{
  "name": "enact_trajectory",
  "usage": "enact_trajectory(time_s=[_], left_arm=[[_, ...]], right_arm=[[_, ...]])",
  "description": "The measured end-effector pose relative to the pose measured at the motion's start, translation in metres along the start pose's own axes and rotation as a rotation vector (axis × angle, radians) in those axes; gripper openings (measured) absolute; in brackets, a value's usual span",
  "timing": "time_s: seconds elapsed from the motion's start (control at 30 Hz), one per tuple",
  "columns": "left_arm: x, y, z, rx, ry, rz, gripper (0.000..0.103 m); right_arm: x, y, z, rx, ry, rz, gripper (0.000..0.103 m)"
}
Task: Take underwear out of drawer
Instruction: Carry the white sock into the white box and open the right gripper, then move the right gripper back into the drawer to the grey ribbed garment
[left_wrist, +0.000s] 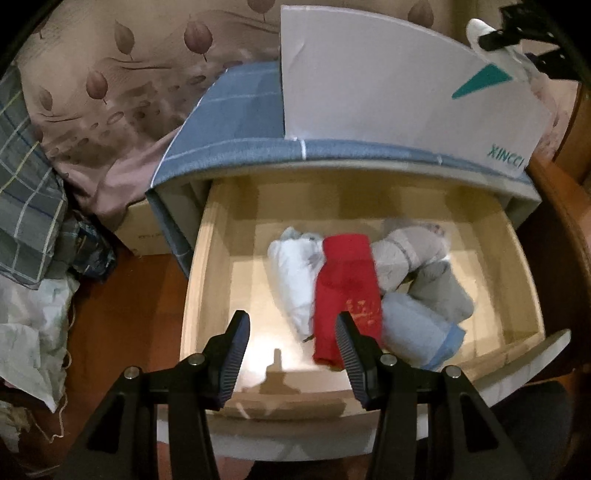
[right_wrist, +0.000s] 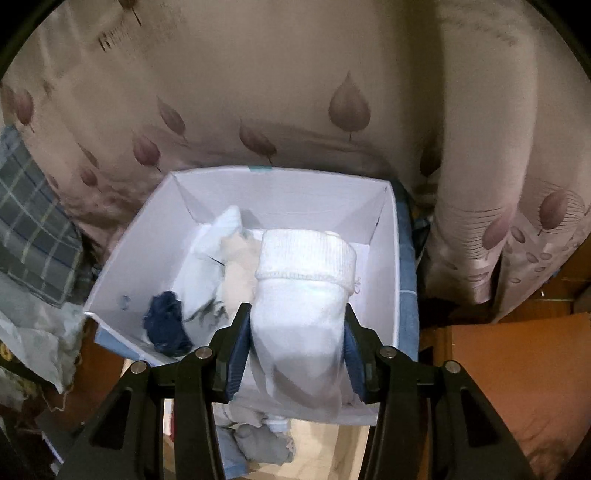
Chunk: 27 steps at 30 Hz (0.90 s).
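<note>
The wooden drawer (left_wrist: 207, 280) is pulled open in the left wrist view. In it lie a red garment (left_wrist: 345, 291), a white one (left_wrist: 293, 273), grey ones (left_wrist: 417, 254) and a pale blue roll (left_wrist: 417, 328). My left gripper (left_wrist: 291, 336) is open and empty above the drawer's front, its right finger over the red garment. My right gripper (right_wrist: 298, 325) is shut on a white rolled garment (right_wrist: 303, 299) and holds it over the white box (right_wrist: 386, 258). The right gripper also shows at the top right of the left wrist view (left_wrist: 517, 40).
The white box (left_wrist: 388, 88) stands on the blue checked cabinet top (left_wrist: 236, 110). It holds a dark blue piece (right_wrist: 166, 325), white pieces (right_wrist: 207, 266) and a beige piece (right_wrist: 240, 273). A leaf-patterned curtain (right_wrist: 295, 92) hangs behind. Checked cloth (left_wrist: 26, 192) and bags lie at left.
</note>
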<state>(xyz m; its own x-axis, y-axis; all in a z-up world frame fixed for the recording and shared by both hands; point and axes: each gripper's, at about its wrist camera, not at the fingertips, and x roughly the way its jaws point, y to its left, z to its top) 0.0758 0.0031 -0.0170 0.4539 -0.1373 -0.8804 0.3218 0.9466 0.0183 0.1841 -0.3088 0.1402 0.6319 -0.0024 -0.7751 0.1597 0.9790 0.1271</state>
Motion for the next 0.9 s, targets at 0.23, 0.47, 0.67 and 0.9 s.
enact_trajectory(time_s=[0.23, 0.47, 0.67, 0.9], left_arm=[[0.009, 0.005, -0.002, -0.027, 0.037, 0.030, 0.049], [0.016, 0.014, -0.004, -0.088, 0.077, 0.017, 0.049], [0.021, 0.024, -0.005, -0.153, 0.107, -0.016, 0.049], [0.022, 0.031, -0.006, -0.192, 0.121, -0.033, 0.049]], right_arm=[[0.051, -0.005, 0.004, 0.032, 0.111, -0.038, 0.045], [0.062, -0.007, 0.003, 0.024, 0.129, -0.072, 0.048], [0.041, -0.008, 0.003, 0.032, 0.084, -0.048, 0.061], [-0.017, 0.001, -0.012, -0.006, 0.017, 0.054, 0.061]])
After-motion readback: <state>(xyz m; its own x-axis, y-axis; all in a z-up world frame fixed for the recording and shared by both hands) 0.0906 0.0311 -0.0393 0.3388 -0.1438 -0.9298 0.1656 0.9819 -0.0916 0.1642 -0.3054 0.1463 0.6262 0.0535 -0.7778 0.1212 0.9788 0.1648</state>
